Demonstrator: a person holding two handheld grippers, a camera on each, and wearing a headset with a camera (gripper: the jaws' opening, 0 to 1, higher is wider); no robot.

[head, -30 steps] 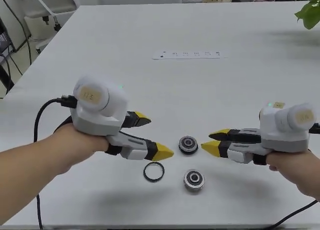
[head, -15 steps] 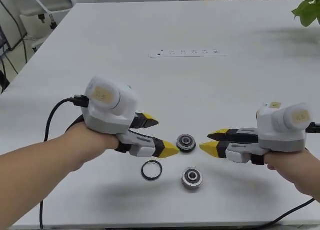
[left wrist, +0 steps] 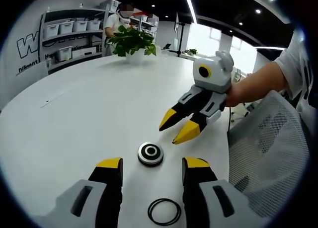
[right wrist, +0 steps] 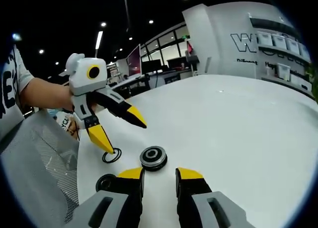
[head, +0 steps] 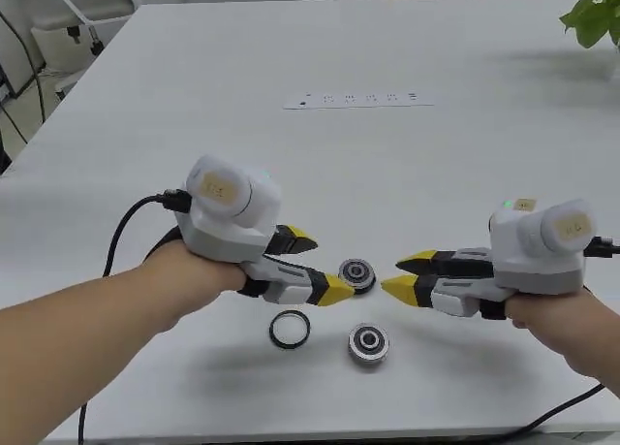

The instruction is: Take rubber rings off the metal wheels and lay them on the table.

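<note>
open office: bin shelves, desk monitors

Table: my white table, plain and smooth, runs well away from me toward 12 o'clock.
Far wheel: a small metal wheel lies flat near my edge of the top, with a dark band round its rim.
Near wheel: a second wheel lies flat just beside the first, at its 6 o'clock, apart from it.
Ring: one loose black ring lies flat at 7 o'clock from the far wheel, touching neither wheel.
Power strip: a flat white power strip lies crosswise at 12 o'clock, well apart from the wheels.
Plant: a leafy green plant stands at 2 o'clock, at the far corner.
</note>
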